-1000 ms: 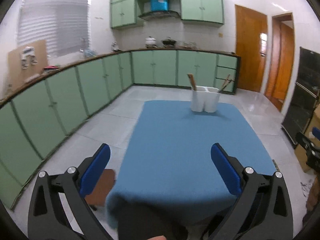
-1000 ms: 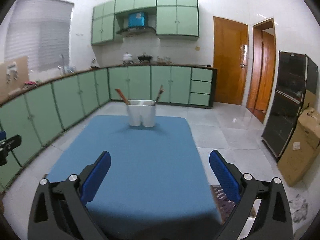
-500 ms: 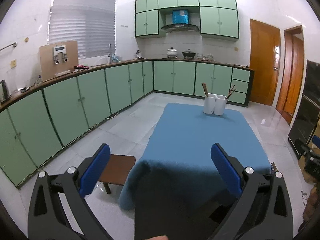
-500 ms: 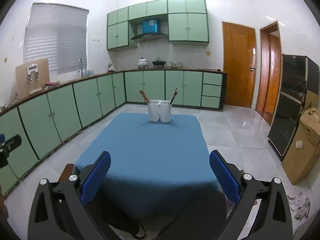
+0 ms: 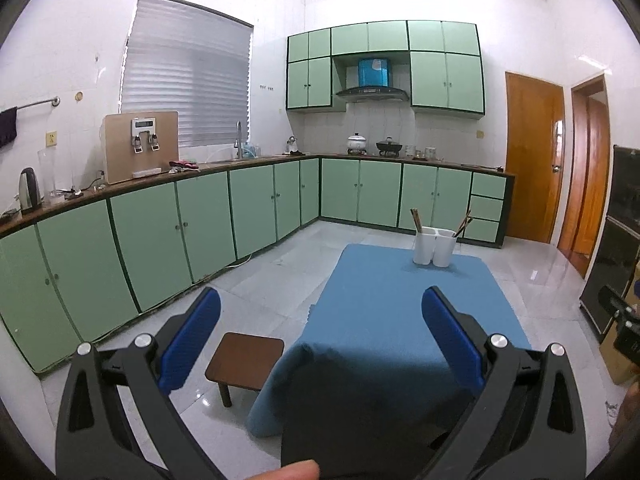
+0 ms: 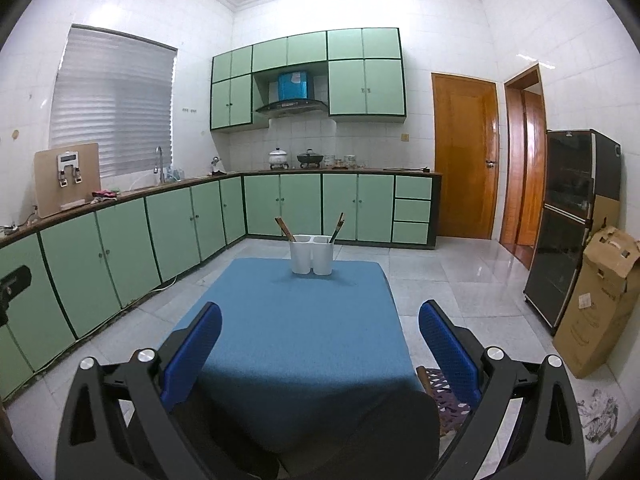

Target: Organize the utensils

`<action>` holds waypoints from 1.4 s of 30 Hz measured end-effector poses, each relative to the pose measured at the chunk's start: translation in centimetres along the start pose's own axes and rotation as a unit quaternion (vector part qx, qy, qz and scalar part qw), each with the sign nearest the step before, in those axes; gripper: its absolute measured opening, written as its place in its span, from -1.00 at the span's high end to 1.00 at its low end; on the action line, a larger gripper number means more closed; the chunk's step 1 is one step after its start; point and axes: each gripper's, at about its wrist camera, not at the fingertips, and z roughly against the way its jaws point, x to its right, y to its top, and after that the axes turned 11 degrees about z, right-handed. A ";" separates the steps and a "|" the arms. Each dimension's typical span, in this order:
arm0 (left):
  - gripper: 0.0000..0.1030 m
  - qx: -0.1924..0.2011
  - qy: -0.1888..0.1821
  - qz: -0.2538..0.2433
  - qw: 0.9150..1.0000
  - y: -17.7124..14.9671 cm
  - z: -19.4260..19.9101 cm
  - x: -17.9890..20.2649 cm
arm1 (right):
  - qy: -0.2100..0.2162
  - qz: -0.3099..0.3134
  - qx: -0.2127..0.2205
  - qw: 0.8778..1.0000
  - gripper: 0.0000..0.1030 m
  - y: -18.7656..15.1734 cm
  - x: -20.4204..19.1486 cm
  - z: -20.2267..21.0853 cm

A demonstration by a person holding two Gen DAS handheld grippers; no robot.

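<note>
Shadow covers the near edge of the blue tablecloth, and a dark shape rises from below in both views, too dim to identify; a fingertip is cut off at the bottom of the left wrist view. The white utensil holder stands at the far end of the cloth, a smooth plastic-looking tub with two rounded compartments joined side by side. Wooden utensils poke out of it, one set leaning up and to the left from the left compartment, another leaning up and to the right from the right one; their lower ends are hidden inside, and what kind they are is too small to tell. The left gripper holds its blue textured pads wide apart with nothing between them, and the right gripper is likewise spread and empty. A small brown wooden stool sits on the glossy tiled floor just beside the table
</note>
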 end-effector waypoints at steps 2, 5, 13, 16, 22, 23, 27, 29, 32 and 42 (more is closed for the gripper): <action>-0.90 -0.001 0.000 0.001 1.000 -0.1 0.0 0.0 | 0.000 0.001 -0.002 1.000 -0.88 -0.1 -0.1 -0.1; -0.90 -0.002 -0.001 0.002 1.000 -0.1 -0.4 0.1 | 0.001 0.000 -0.005 1.000 -0.88 -0.3 -0.1 0.0; -0.90 -0.007 0.003 0.005 1.000 -0.3 -0.7 -0.4 | 0.001 0.000 -0.010 1.000 -0.88 -0.4 -0.3 -0.3; -0.90 -0.005 0.004 0.004 1.000 -0.3 -0.6 -0.3 | 0.000 -0.001 -0.009 1.000 -0.88 -0.4 0.0 -0.3; -0.90 0.001 0.002 0.001 1.000 -0.6 -0.5 0.0 | -0.009 -0.008 -0.004 1.000 -0.88 -0.8 0.3 -0.1; -0.90 0.001 0.001 0.002 1.000 -0.6 -0.5 0.0 | -0.010 -0.009 -0.004 1.000 -0.88 -0.8 0.4 -0.1; -0.90 0.002 0.001 0.004 1.000 -0.6 -0.5 -0.1 | -0.010 -0.010 -0.004 1.000 -0.88 -1.1 0.4 -0.1; -0.90 0.002 0.001 0.004 1.000 -0.6 -0.5 -0.2 | -0.009 -0.010 -0.004 1.000 -0.88 -1.1 0.5 -0.1; -0.90 0.002 0.001 0.004 1.000 -0.7 -0.5 -0.3 | -0.011 -0.010 -0.004 1.000 -0.88 -1.1 0.5 -0.1; -0.90 0.003 0.000 0.004 1.000 -0.7 -0.5 -0.3 | -0.010 -0.012 -0.003 1.000 -0.88 -1.3 0.4 0.2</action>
